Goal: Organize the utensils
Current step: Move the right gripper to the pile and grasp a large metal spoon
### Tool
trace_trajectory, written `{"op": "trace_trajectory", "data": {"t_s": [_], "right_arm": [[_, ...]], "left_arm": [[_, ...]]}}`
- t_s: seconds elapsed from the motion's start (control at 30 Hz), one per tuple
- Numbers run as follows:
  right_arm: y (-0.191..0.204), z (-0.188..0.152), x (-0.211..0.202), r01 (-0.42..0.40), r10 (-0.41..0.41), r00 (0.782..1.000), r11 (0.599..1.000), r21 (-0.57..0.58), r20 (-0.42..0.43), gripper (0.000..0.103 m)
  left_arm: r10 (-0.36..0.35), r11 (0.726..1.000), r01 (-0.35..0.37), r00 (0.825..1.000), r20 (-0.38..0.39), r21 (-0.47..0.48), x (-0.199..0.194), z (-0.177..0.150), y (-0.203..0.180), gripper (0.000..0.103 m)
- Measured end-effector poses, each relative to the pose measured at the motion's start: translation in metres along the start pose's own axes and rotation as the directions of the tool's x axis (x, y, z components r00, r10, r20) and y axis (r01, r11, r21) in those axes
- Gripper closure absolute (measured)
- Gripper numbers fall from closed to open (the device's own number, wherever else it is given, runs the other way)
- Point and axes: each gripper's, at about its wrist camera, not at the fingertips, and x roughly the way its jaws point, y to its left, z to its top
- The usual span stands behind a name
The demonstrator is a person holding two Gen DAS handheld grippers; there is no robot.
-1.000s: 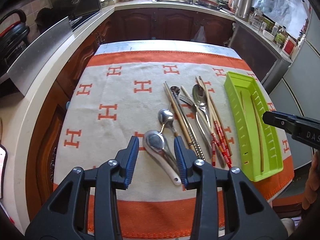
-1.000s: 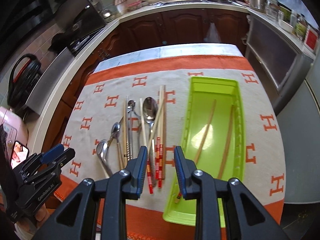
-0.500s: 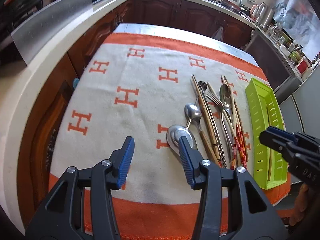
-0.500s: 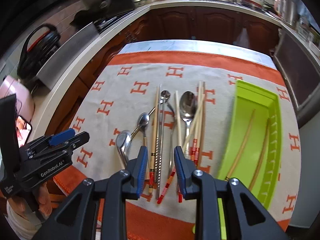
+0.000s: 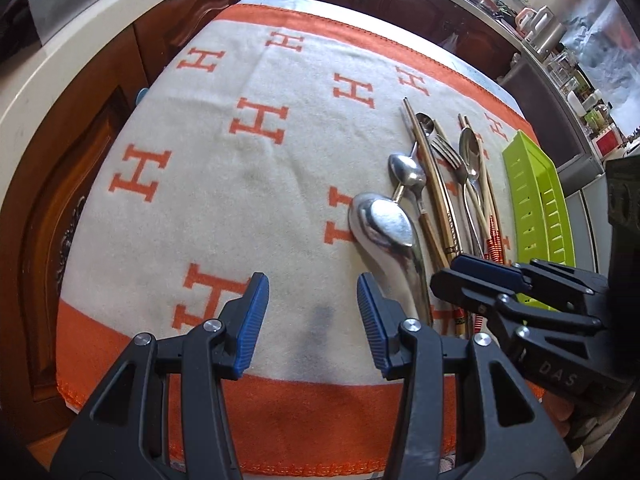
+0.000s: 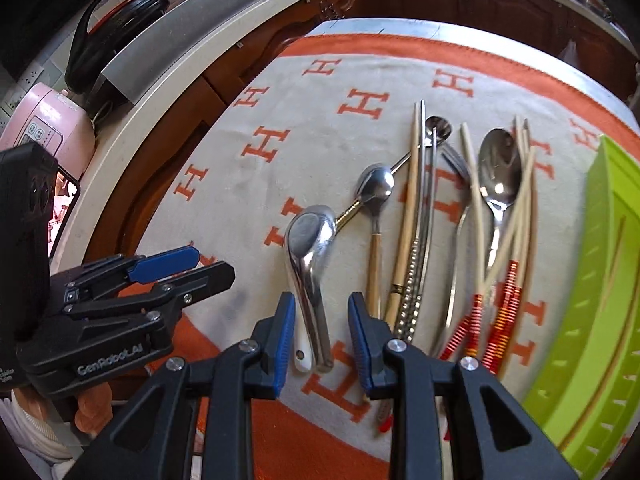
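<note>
A row of utensils lies on the orange-and-cream cloth (image 5: 224,184). From the left: a large steel soup spoon (image 6: 312,236), a small spoon (image 6: 376,184), wooden and metal chopsticks (image 6: 416,240), a fork (image 6: 456,164), a big spoon (image 6: 500,168) and red-banded chopsticks (image 6: 500,292). My right gripper (image 6: 322,336) is open, its fingers either side of the soup spoon's handle. My left gripper (image 5: 312,316) is open over bare cloth, left of the soup spoon (image 5: 384,224). The green tray (image 6: 600,280) on the right holds two thin sticks.
The left gripper (image 6: 160,276) hangs close to the left of my right one. The right gripper (image 5: 500,280) covers the handle ends. A pink appliance (image 6: 48,132) and a black-handled pot (image 6: 116,20) stand on the counter at left. The cloth's front edge (image 5: 320,452) is near.
Both grippers have come lower and closer to the cloth. The right one shifted left, from the red-banded chopsticks to the soup spoon's handle. The left one moved left of the spoons.
</note>
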Motion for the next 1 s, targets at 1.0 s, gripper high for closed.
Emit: {"op": "trace_trajectory", "data": {"t_s": [1.0], "right_arm": [[0.012, 0.006, 0.012, -0.107, 0.111, 0.992, 0.992, -0.067, 0.053, 0.093]], "left_arm": [[-0.016, 1.0, 0.015, 1.0, -0.011, -0.011, 0.002, -0.006, 0.004, 0.06]]}}
